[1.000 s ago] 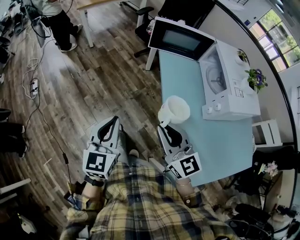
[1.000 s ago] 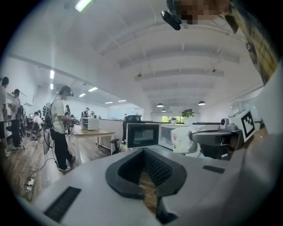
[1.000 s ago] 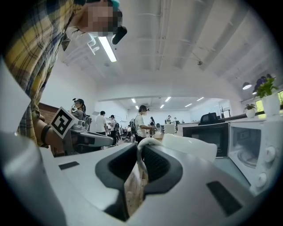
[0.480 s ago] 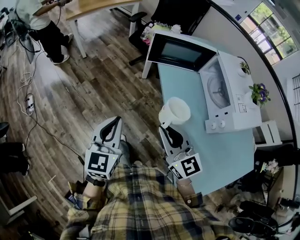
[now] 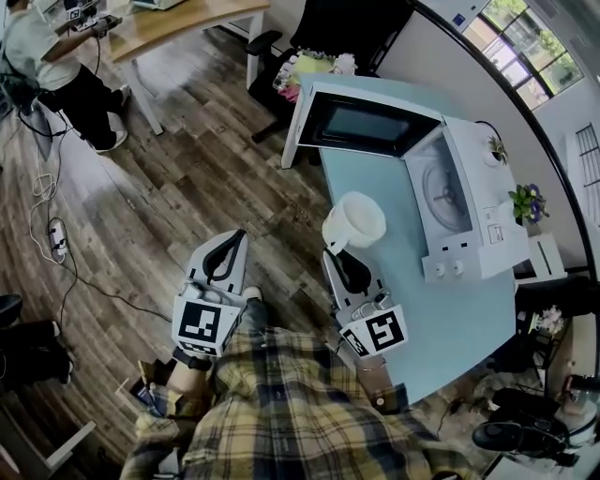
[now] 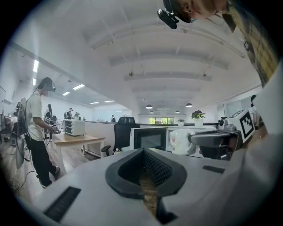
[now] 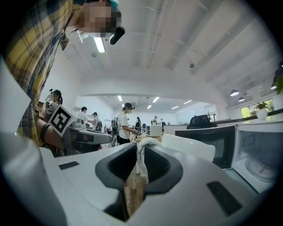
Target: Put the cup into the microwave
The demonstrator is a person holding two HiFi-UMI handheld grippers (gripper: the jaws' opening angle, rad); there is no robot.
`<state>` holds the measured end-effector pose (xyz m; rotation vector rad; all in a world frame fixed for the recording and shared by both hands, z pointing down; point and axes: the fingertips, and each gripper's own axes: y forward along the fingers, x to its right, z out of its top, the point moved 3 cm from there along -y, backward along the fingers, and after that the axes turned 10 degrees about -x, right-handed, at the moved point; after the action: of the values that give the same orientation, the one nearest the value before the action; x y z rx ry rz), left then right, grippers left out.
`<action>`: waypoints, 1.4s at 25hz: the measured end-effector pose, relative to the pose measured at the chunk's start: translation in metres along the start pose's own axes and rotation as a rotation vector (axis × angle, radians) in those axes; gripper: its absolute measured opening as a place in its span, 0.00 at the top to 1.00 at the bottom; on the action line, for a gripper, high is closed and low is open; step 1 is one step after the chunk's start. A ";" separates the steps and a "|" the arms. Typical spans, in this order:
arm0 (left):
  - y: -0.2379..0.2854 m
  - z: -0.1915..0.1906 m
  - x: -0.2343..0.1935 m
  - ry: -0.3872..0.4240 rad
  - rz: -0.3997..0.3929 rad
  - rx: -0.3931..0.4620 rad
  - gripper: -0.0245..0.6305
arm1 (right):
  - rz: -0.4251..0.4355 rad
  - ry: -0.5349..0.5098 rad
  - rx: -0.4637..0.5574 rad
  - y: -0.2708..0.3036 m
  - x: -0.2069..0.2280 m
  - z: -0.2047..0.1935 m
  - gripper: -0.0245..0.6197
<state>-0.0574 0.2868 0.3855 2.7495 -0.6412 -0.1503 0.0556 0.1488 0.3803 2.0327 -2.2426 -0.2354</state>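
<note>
A white cup (image 5: 354,221) hangs over the near left edge of the light blue table (image 5: 441,319). My right gripper (image 5: 335,251) is shut on the cup's thin handle (image 7: 140,154), and the cup body (image 7: 185,148) lies just beyond the jaws. The white microwave (image 5: 469,202) stands ahead on the table with its dark-windowed door (image 5: 361,122) swung wide open and the turntable (image 5: 445,192) showing inside. My left gripper (image 5: 230,242) is over the wood floor to the left, shut and empty (image 6: 148,170). The left gripper view shows the cup (image 6: 179,141) at its right.
A black office chair (image 5: 272,42) and a wooden desk (image 5: 178,23) stand beyond the table's far end. A person (image 5: 47,66) stands at the upper left. Cables (image 5: 52,234) trail over the floor. A potted plant (image 5: 528,202) sits behind the microwave.
Both grippers and the held cup have travelled forward along the table's edge. The open microwave now stands closer to the cup. The right gripper's hold on the handle looks the same.
</note>
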 end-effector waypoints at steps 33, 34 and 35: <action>0.107 0.012 -0.055 0.043 -0.166 -0.052 0.98 | -0.172 0.078 -0.049 0.085 0.073 -0.012 0.87; 0.117 0.016 -0.057 0.047 -0.179 -0.055 0.98 | -0.181 0.088 -0.050 0.089 0.080 -0.012 0.87; 0.127 0.021 -0.058 0.052 -0.194 -0.058 0.98 | -0.194 0.098 -0.050 0.092 0.087 -0.011 0.87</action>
<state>-0.1649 0.1989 0.4090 2.7456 -0.3503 -0.1375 -0.0413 0.0704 0.4056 2.1855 -1.9650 -0.2005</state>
